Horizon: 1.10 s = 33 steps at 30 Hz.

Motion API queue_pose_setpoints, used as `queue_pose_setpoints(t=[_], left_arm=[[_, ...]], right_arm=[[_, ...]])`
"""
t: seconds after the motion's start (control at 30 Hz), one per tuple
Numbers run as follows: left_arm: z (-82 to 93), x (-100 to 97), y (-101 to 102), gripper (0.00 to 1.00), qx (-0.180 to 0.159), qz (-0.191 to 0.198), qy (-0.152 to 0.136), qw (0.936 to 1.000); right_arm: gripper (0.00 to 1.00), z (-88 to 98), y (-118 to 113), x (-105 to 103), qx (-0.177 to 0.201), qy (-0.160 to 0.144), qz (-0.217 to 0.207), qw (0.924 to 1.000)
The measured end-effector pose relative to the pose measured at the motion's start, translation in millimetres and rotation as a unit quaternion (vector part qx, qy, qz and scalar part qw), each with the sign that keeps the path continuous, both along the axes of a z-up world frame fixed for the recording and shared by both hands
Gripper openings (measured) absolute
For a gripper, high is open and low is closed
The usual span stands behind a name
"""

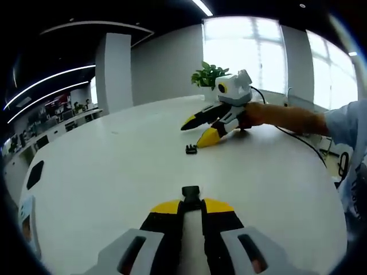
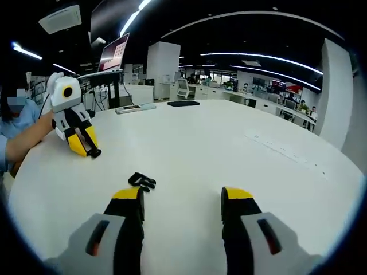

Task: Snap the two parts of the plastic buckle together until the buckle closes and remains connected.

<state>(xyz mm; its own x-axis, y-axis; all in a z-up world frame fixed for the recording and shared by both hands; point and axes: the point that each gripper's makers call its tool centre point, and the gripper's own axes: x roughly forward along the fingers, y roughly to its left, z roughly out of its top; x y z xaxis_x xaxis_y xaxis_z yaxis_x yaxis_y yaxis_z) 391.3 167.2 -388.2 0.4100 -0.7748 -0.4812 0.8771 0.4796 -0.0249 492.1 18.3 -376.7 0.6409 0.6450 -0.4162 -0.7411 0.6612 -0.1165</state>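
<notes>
Overhead, strip lights [image 2: 269, 57]; white table [image 2: 229, 143].

White round table [image 2: 241, 149]; a black buckle part [image 2: 142, 181] lies on it.

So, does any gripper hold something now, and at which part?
The left gripper is shut on one black buckle part, gripped at its near end. The right gripper is open and holds nothing; the other buckle part lies on the table.

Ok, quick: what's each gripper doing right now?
Left gripper: shut on a black buckle piece.
Right gripper: open, empty; the other buckle piece lies on the table.
</notes>
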Motion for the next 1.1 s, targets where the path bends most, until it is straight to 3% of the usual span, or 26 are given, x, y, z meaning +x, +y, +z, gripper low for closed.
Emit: queue_pose_setpoints(t=[0.3, 0.57, 0.67, 0.8, 0.93, 1.1], left_arm=[[2.3, 0.7, -0.6, 0.11, 0.0, 0.0, 0.001, 1.0], [3.3, 1.7, -0.8, 0.11, -0.001, 0.0, 0.001, 1.0], [3.6, 2.2, -0.8, 0.11, -0.001, 0.0, 0.0, 1.0], [3.8, 2.7, -0.7, 0.11, 0.001, 0.0, 0.0, 1.0], [3.9, 3.1, -0.8, 0.11, 0.0, 0.0, 0.001, 1.0], [4.1, 3.5, -0.5, 0.11, 0.002, 0.0, -0.001, 1.0]], right_arm=[[0.55, 4.1, -0.9, 20.7, -0.006, -0.005, -0.016, 0.9998], [0.55, 5.7, 2.8, 26.3, -0.01, -0.012, -0.026, 0.9995], [0.55, 13.4, 3.3, 27.3, 0.01, -0.022, -0.04, 0.9989], [0.42, 38.2, 7.4, 14.5, 0.088, -0.017, -0.041, 0.9952], [0.41, 43.4, 9.0, 0.5, 0.07, -0.023, -0.019, 0.9971], [0.37, 36.1, 26.9, -22.2, 0.074, 0.011, 0.018, 0.997]])
